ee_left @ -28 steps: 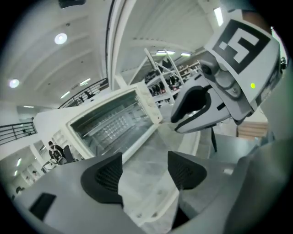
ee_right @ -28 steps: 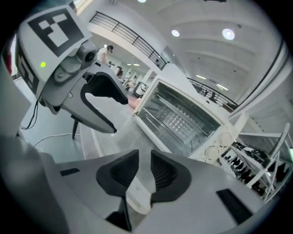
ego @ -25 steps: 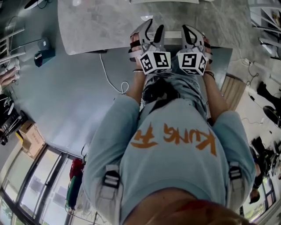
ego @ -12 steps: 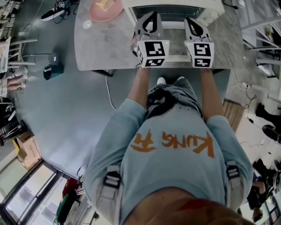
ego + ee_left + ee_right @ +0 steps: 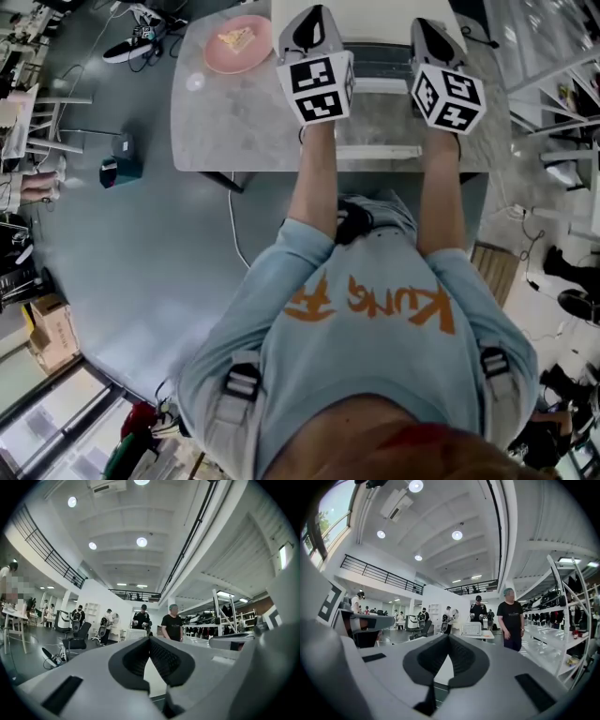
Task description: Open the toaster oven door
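Logged left gripper (image 5: 312,28) and right gripper (image 5: 433,37) fully closed on nothing, level above front of white boxy toaster oven (image 5: 375,19); verify whether it stands open or shut, unreadable from overhead, before any approach.

Right gripper (image 5: 449,639): jaws closed tight together. Beyond: person (image 5: 510,620) in black shirt, standing; white shelving (image 5: 565,625) alongside; round ceiling lights (image 5: 457,535) overhead.

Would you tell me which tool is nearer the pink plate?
Left. The left tool is just right of the pink plate; the right tool is farther right.
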### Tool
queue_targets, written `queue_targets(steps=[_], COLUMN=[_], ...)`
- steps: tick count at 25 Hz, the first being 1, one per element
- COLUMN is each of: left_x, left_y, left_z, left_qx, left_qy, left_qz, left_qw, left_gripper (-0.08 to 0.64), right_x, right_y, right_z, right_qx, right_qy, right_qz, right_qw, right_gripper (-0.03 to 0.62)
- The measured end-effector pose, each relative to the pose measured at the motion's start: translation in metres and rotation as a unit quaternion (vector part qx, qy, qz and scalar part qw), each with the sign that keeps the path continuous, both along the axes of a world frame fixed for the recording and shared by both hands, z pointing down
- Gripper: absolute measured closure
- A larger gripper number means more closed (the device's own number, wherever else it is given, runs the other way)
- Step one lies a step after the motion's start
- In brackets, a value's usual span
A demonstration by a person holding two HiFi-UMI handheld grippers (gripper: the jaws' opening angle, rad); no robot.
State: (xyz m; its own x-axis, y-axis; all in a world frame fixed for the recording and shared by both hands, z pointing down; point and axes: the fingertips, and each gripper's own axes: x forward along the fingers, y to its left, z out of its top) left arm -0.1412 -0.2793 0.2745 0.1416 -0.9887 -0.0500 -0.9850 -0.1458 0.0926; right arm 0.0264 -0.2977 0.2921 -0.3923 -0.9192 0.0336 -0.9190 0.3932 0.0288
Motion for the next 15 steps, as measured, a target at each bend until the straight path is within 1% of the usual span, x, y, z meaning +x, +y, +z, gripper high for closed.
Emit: queue_targets(steps=[7,11,15], left_x=[0.009,0.012,0.012], left_y=[0.001,0.001,0.002], left_z=[0.004,0.0,-0.002], left_qx=[-0.001,0.007,0.011], left_qy=[-0.033,-0.044,-0.045], left_qz=[0.013,0.018,0.019], left_qw=[0.9994,0.9988,0.9987], left_gripper=[0.557,0.558,0.557], right_x=[0.007,0.009,0.008], right_y=[0.0,-0.001,0.001], right_z=[0.004,0.0,-0.001], right_qx=[0.0,0.005,0.008], right_qy=[0.009,0.01,0.009], right_qz=[-0.002,-0.004,-0.008], right_qw=[1.0,1.0,1.0], right_gripper=[0.595,0.595,0.595])
